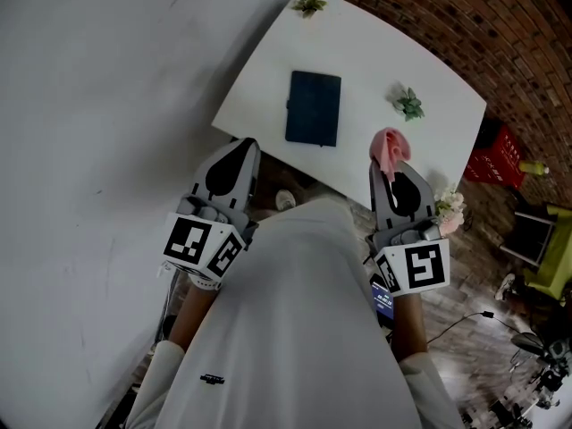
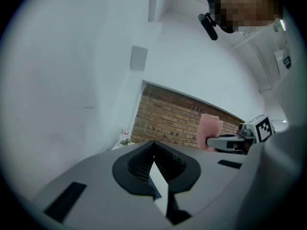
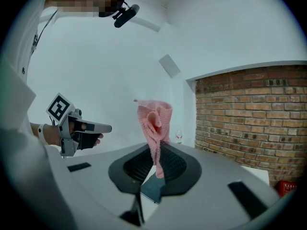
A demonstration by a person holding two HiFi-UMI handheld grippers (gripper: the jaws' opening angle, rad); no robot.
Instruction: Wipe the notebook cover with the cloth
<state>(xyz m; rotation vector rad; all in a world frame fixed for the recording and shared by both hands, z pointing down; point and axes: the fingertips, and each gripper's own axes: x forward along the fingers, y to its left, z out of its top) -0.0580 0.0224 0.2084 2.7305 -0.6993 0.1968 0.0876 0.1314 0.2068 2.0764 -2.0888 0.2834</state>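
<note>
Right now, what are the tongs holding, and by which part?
Right tongs clamp the pink cloth by one end, rest sticking out. Left tongs shut, empty.

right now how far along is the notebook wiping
Done: the pink cloth is pinched in the right hand-held gripper. In hand: both grippers hang short of the white table, the left hand-held gripper shut and empty. Left: all the wiping; the cloth is clear of the dark notebook, which lies closed on the table.

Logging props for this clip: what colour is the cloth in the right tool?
Pink. The cloth shows best in the right gripper view, pinched in the right tool.
</note>
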